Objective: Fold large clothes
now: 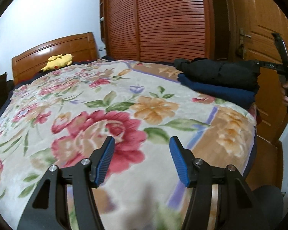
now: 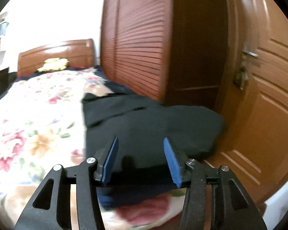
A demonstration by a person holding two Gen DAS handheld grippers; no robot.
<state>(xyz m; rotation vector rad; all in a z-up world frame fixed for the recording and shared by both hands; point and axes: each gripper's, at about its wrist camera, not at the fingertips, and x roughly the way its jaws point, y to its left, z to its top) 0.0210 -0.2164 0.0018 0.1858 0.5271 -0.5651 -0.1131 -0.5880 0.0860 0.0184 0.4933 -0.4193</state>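
A folded black garment [image 1: 220,71] lies on top of a folded navy garment [image 1: 218,92] at the right edge of the bed. In the right wrist view the black garment [image 2: 153,122] fills the middle, with the navy one [image 2: 124,195] under it. My left gripper [image 1: 142,153] is open and empty above the floral blanket [image 1: 105,105], away from the pile. My right gripper [image 2: 140,157] is open, just above the near side of the black garment, holding nothing. It also shows at the far right of the left wrist view [image 1: 284,65].
A yellow plush toy [image 1: 57,61] lies by the wooden headboard [image 1: 53,49]. A slatted wardrobe [image 1: 163,19] stands behind the bed and a wooden door [image 1: 263,28] at the right, close to the pile.
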